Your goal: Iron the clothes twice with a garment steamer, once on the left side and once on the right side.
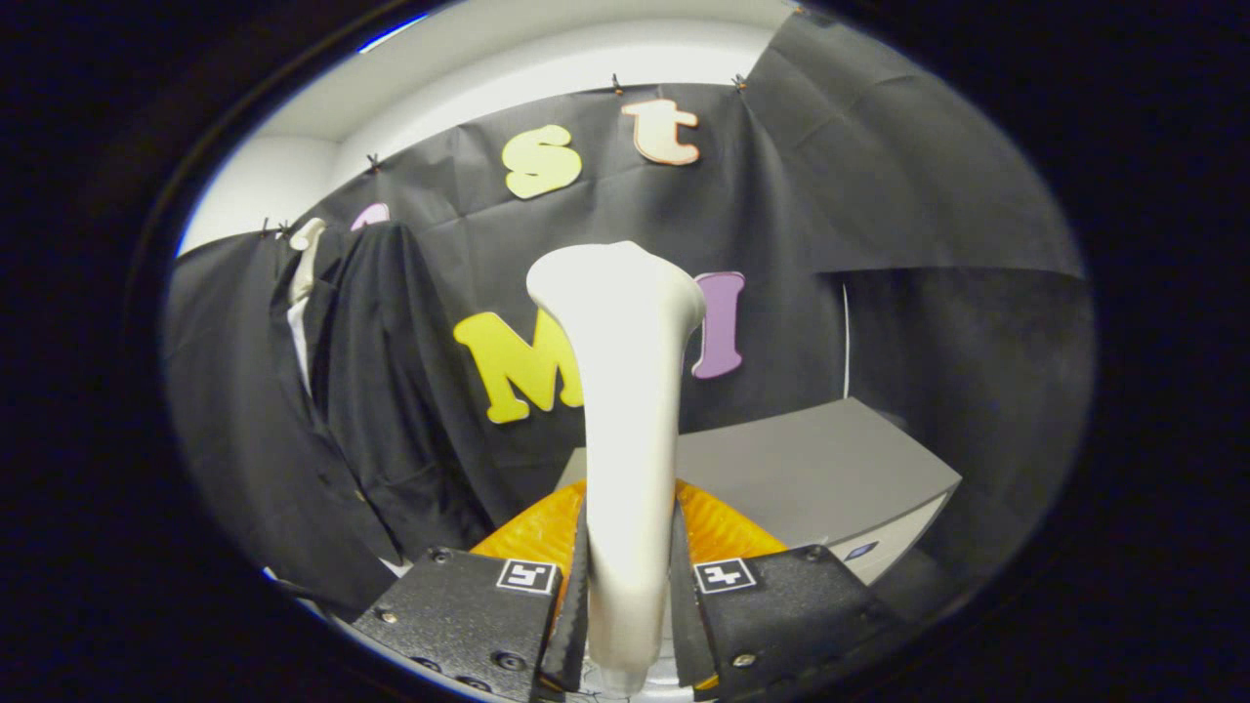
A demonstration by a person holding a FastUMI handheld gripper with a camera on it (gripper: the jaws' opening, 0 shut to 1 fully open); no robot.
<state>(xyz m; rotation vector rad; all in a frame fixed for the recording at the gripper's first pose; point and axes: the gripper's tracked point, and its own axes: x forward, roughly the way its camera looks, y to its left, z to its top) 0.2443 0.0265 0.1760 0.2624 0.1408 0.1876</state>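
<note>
Jaws were clamped on the white garment steamer (625, 410), both fingers pressing its handle near the base, gripper (628, 596) pointing the head up and forward. Largest item: dark garment (391, 391) hung on the booth wall, off to the left of the steamer and beyond the fingers, with a pale hanger (305, 256) and a strip of white lining at its collar. Steamer head was well apart from the cloth, no contact yet. Next: grey worktop (830, 469) behind and right of the steamer. Then an orange ribbed base (723, 532) right behind the fingers, likely the steamer's stand, can't confirm.

Step in hand, my guess: carrying the steamer over to the garment for a pass. To do it well, swing left, square the head's flat face to the fabric, start high near the shoulder and draw down in one straight stroke with the grip firm.

Open room was to the left and up; the worktop edge and orange base crowded the lower right, so lift clear first.
</note>
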